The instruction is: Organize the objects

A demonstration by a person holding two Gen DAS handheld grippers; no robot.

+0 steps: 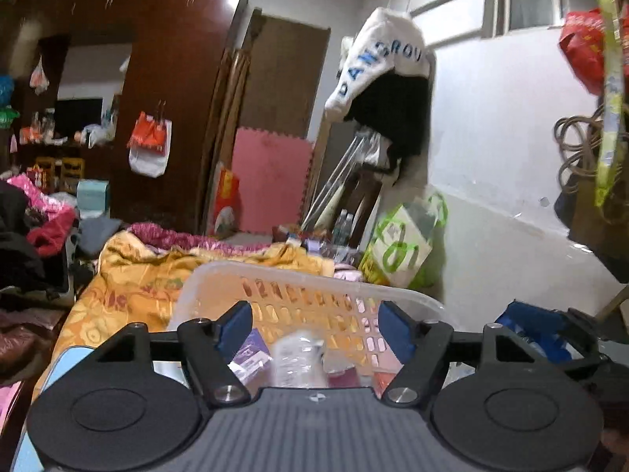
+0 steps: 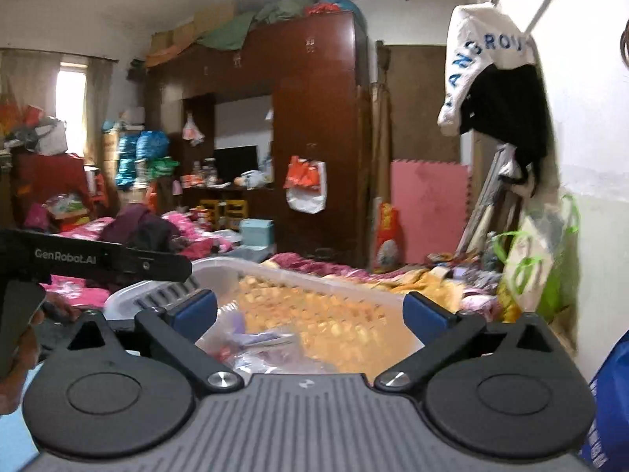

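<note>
**Both grippers over the basket, nothing grabbed**

My left gripper point(image 1: 314, 324) is spread wide and empty, hanging over the near edge of the white basket point(image 1: 220, 275). The basket sits on the bed, on the orange blanket point(image 1: 129, 275). Inside, I can see a purple box point(image 1: 251, 350) and a crinkly clear bottle point(image 1: 298, 358), both blurry. My right gripper point(image 2: 310, 308) is wide too, empty, above a clear bag point(image 2: 255, 342) in the same basket point(image 2: 298, 271).
</note>
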